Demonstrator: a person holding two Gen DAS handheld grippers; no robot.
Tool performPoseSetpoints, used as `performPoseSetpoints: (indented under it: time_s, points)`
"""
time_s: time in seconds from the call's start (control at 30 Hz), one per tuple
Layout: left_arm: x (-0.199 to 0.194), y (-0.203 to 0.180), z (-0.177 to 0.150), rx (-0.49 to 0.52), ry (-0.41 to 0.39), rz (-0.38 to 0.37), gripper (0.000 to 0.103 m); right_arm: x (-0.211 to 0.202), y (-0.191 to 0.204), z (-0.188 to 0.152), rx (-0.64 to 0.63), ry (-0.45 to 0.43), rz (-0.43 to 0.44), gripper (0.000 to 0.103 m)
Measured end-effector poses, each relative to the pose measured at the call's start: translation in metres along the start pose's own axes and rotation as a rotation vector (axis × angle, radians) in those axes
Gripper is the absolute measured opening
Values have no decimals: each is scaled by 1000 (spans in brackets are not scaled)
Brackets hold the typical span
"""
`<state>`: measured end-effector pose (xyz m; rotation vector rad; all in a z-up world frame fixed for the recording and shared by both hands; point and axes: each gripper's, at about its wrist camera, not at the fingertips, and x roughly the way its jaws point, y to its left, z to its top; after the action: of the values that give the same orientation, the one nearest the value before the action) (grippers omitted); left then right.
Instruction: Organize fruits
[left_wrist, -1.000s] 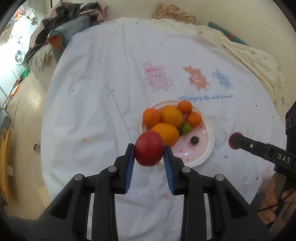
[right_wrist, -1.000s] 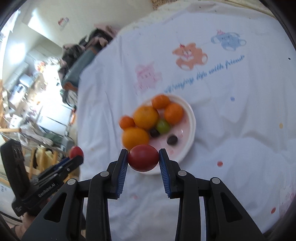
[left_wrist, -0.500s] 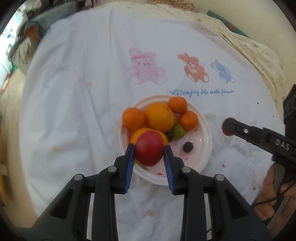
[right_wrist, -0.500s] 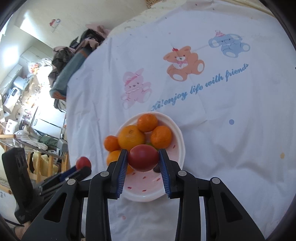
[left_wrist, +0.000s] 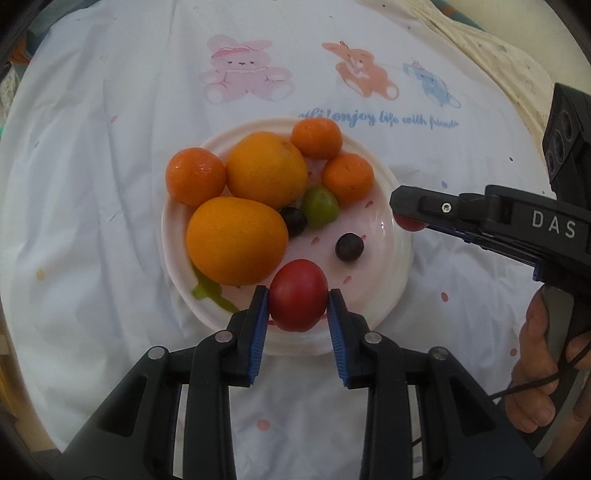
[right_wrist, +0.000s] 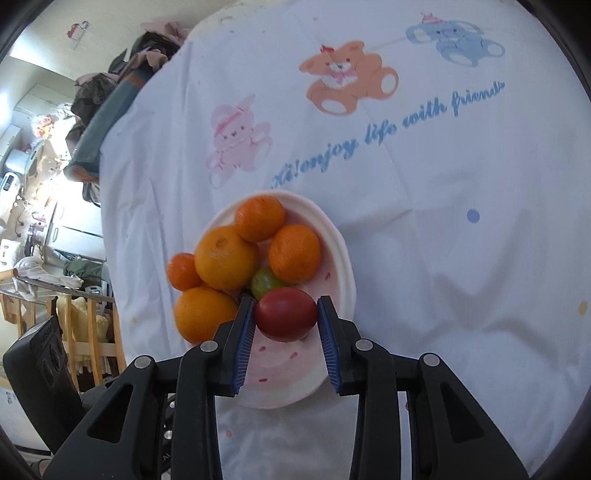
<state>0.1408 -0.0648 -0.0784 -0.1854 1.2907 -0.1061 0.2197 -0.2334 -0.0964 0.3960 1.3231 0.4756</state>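
Each gripper clamps a red tomato over the plate (left_wrist: 400, 254): the left gripper (left_wrist: 297, 308) holds its tomato (left_wrist: 297, 300) at the near rim, the right gripper (right_wrist: 285, 317) its tomato (right_wrist: 285, 313) beside the oranges (right_wrist: 226, 257).

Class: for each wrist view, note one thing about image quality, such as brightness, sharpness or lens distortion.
Left wrist view: evenly lit and sharp on the plate and the red fruit in the left gripper; fisheye bends the cloth edges. Right wrist view: the room at far left is overexposed, the printed lettering slightly soft, the right gripper sharp.
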Motion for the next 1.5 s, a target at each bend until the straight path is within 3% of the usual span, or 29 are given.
performPoseSetpoints:
  time_s: [0.43,0.5,0.57,0.63,0.7,0.83,0.93,1.0,1.17,1.27,1.43,1.5]
  points:
    - [10,1,-1,16,19,-2,30,9,-2,-1,6,21,-27,38]
    - [7,1,-2,17,8,-6,52,8,-2,-1,7,15,-22,38]
    - [2,0,-3,19,-13,-10,62,8,-1,1,2,9,-22,40]
    - [-1,-3,-3,37,-16,-7,63,4,-1,2,3,-19,-22,52]
    - [-7,-4,-3,45,-28,3,63,-3,0,2,4,-43,-10,53]
    - [-25,1,-6,46,-77,41,63,-18,7,-4,-21,-89,-8,53]
    - [-43,7,-9,43,-117,112,63,-33,15,-10,-46,-126,-1,53]
    - [-58,10,-10,40,-161,140,63,-44,22,-16,-62,-152,-6,58]
    - [-94,24,-19,-3,-265,157,64,-71,39,-38,-117,-204,1,66]
    - [-112,32,-32,-19,-317,157,74,-78,47,-58,-159,-225,-7,70]
    - [-127,38,-51,-31,-354,163,76,-84,55,-87,-195,-261,-43,77]
    - [-130,40,-59,-41,-360,162,83,-88,60,-97,-218,-285,-67,79]
